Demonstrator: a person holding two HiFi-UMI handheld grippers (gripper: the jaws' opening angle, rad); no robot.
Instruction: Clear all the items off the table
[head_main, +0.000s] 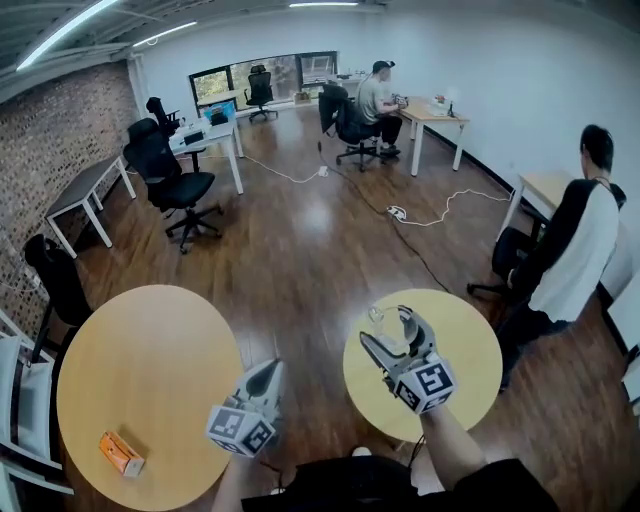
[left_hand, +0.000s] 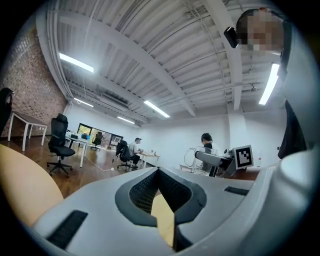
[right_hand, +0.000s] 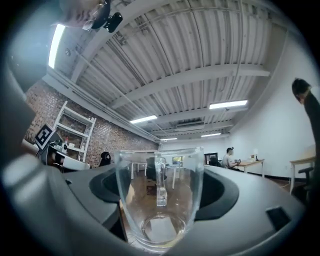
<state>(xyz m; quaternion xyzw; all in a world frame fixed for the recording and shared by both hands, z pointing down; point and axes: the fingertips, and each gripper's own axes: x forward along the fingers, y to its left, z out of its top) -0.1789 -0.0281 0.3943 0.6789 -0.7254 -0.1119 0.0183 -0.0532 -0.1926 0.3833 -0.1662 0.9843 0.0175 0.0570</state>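
My right gripper (head_main: 390, 328) is shut on a clear glass mug (right_hand: 160, 197), and holds it above the small round table (head_main: 465, 345) at the right. The mug (head_main: 384, 322) stands upright between the jaws, its handle on the far side. My left gripper (head_main: 267, 375) is shut with nothing in it and points upward between the two tables. The left gripper view shows its pads (left_hand: 145, 192) closed together, and the right gripper (left_hand: 220, 161) with the mug beyond them. An orange box (head_main: 120, 453) lies near the front left of the large round table (head_main: 150, 360).
A person (head_main: 575, 250) stands close to the small table's right side. Another person (head_main: 378, 98) sits at a far desk. Black office chairs (head_main: 172, 182) and a cable (head_main: 420, 215) are on the wooden floor. A dark chair (head_main: 58, 285) stands left of the large table.
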